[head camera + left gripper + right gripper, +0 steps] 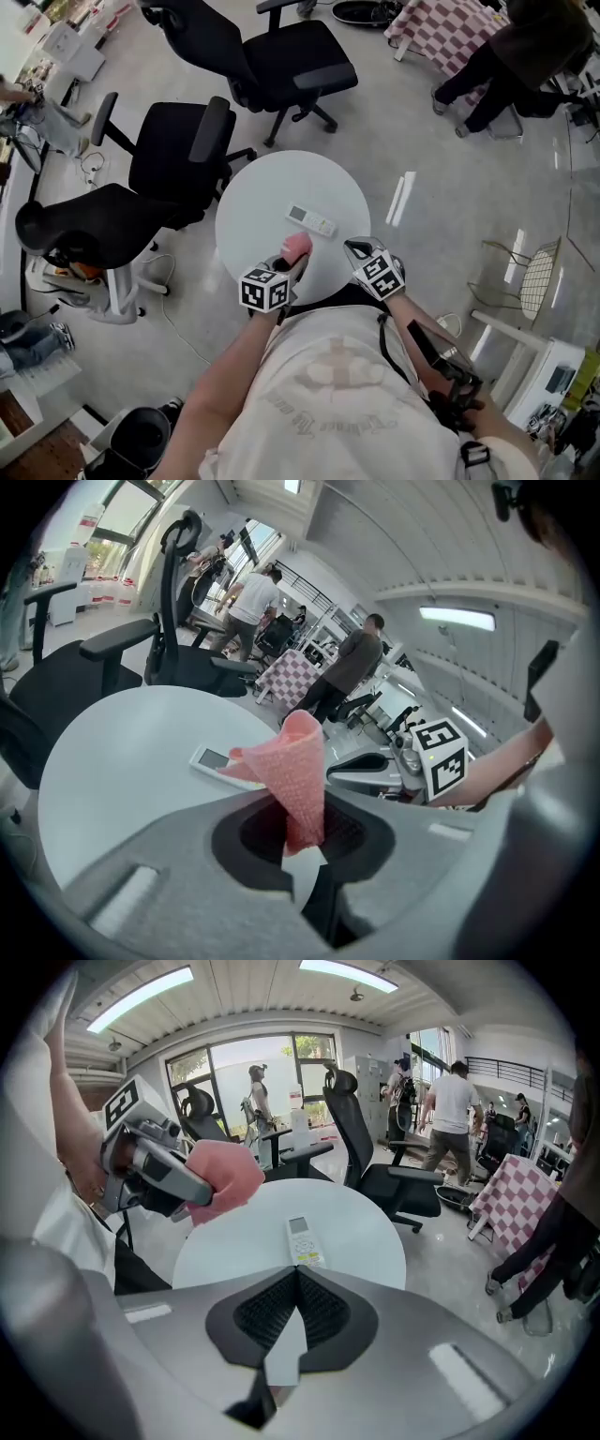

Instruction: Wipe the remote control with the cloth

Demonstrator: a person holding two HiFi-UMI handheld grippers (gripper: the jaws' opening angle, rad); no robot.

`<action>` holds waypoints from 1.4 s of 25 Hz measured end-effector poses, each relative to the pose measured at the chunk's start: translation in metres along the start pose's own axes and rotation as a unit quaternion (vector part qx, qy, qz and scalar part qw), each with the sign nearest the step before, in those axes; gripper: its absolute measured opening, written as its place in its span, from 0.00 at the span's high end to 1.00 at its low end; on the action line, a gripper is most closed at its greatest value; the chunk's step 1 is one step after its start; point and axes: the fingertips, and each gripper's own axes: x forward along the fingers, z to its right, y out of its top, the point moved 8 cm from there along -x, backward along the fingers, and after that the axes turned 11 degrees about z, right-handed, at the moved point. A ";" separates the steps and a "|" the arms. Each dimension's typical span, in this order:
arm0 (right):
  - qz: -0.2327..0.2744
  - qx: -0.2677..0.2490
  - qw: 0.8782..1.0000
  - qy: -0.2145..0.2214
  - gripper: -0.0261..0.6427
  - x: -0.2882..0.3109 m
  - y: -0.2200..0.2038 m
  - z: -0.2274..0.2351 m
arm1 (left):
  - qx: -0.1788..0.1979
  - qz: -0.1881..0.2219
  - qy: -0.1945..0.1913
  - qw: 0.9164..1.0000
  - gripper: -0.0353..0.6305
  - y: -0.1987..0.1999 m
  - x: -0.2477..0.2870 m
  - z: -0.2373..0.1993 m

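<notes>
Cloth: we have a soft pink waffle-textured cloth [298, 761] pinched at its lower end in the left gripper [305, 834]. Its jaws are clamped on the fabric, and the rest stands past the tips as a loose cone.
Right gripper: our right gripper [296, 1309] has its jaws closed together with nothing between them. It hangs over the near edge of the table.
Remote: the slim white plastic remote control with a small screen [311, 220] lies flat near the middle of the round white table [248, 202]. It is just beyond the cloth, and we see no contact between them.
How the remote handles: we judge it light, stiff and smooth, so it is likely to skate on the slick tabletop under a rub.
Where to hold: we would pin one end, or take it across its long sides, leaving the button face free.
How the cloth handles: limp and light, it folds under pressure, so we expect short, gentle strokes to suit.
</notes>
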 end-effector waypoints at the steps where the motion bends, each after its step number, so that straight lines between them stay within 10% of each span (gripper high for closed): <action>1: -0.005 -0.007 1.000 0.002 0.95 0.004 0.000 0.002 | 0.001 -0.008 -0.002 1.000 0.88 0.002 0.005 -0.001; 13: -0.028 -0.027 0.998 0.055 0.86 0.026 -0.024 0.016 | 0.019 -0.099 0.007 0.995 0.88 0.003 0.071 0.007; 23: -0.067 -0.051 0.993 0.077 0.55 0.071 -0.044 0.016 | -0.007 -0.138 -0.011 0.990 0.88 0.000 0.112 -0.015; 35: -0.047 -0.084 0.993 0.068 0.65 0.086 -0.045 0.010 | -0.018 -0.168 -0.002 0.986 0.88 -0.003 0.129 -0.024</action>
